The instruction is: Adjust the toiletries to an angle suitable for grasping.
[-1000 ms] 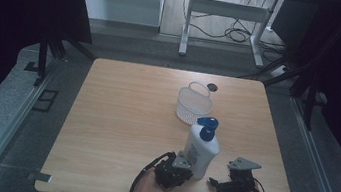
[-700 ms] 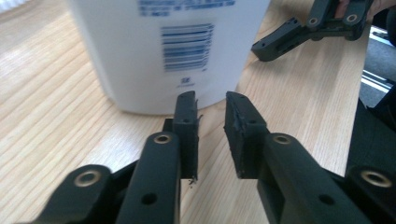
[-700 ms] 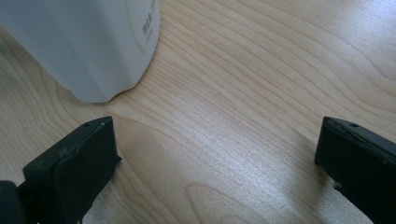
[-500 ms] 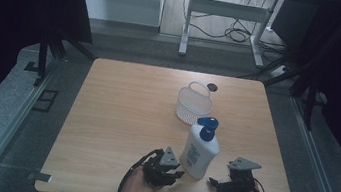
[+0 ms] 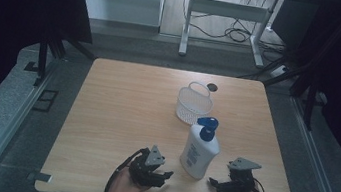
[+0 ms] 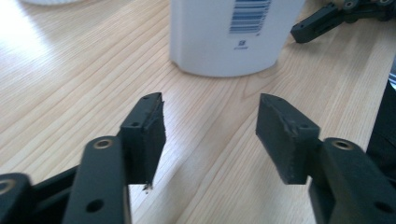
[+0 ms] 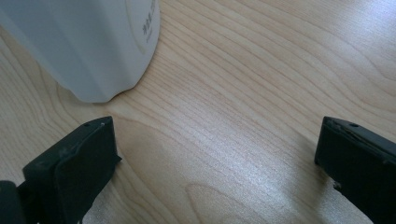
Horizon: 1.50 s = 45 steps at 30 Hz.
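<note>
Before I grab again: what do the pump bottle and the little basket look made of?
Pump bottle: smooth white plastic by its look, faintly glossy, printed barcode label, blue pump head. Basket: white open mesh with a thin loop handle; coated wire or moulded plastic, too small to tell.

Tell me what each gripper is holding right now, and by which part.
Nothing is held. The left gripper has just been opening, fingers empty, short of the white pump bottle. The right gripper is open beside the bottle, empty.
</note>
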Each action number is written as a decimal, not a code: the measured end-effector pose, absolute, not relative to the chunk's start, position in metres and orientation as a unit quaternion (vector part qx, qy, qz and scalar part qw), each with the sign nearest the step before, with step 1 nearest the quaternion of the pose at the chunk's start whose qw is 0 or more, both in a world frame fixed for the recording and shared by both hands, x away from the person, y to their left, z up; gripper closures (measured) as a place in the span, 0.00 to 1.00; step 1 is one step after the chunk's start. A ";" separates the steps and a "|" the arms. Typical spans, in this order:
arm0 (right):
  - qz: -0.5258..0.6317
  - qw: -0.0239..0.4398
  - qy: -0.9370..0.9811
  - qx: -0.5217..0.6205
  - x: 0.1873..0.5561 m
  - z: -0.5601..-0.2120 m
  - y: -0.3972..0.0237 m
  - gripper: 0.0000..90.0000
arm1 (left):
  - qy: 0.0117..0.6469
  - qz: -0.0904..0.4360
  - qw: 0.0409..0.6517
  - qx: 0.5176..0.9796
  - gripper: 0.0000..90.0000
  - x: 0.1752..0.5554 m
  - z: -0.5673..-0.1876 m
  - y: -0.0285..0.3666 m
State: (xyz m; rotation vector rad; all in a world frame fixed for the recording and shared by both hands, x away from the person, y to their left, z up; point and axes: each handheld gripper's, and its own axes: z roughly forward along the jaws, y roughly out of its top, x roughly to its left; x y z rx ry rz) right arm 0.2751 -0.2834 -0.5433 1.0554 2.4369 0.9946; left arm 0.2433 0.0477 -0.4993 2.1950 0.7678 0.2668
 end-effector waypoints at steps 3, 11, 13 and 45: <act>0.347 0.152 0.849 0.368 0.275 -0.543 -0.283 0.00 | 0.316 0.108 0.393 0.857 0.39 0.241 -0.500 0.058; 0.347 0.152 0.849 0.368 0.275 -0.543 -0.283 0.00 | 0.345 0.114 0.396 0.844 0.23 0.236 -0.503 0.075; 0.347 0.152 0.849 0.368 0.275 -0.543 -0.283 0.00 | 0.350 0.115 0.391 0.843 0.20 0.235 -0.506 0.079; 0.347 0.152 0.849 0.369 0.275 -0.543 -0.283 0.00 | 0.377 0.136 0.343 0.850 0.13 0.235 -0.543 0.095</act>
